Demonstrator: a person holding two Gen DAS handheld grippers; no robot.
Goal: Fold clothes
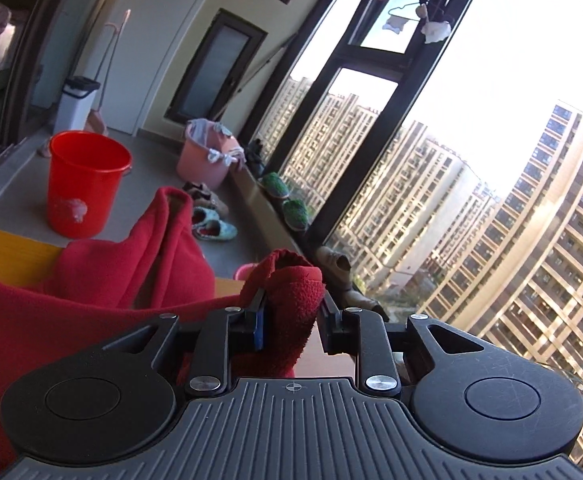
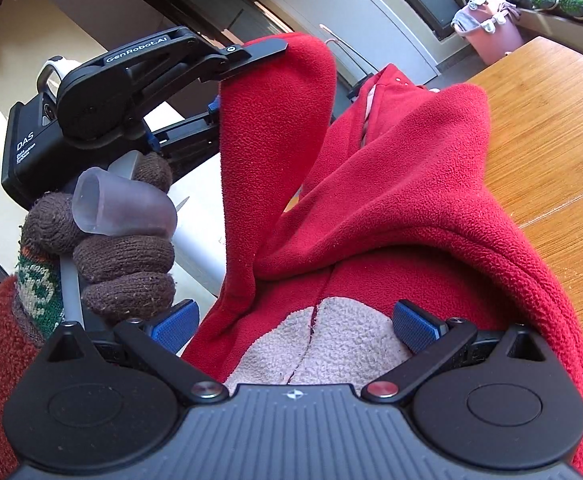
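Left gripper (image 1: 291, 312) is raised, clamped on a bunch of the red fleece (image 2: 403, 200) over the wooden table (image 2: 551, 120); right gripper (image 2: 295, 326) spread wide. Pink bucket (image 1: 205, 158) at 11 o'clock holds laundry

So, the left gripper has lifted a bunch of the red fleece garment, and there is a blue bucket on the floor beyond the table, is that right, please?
Nearly. The bucket on the floor beyond the table is red, not blue, as the left wrist view shows. The rest holds: the left gripper is closed on a raised bunch of the red fleece garment.
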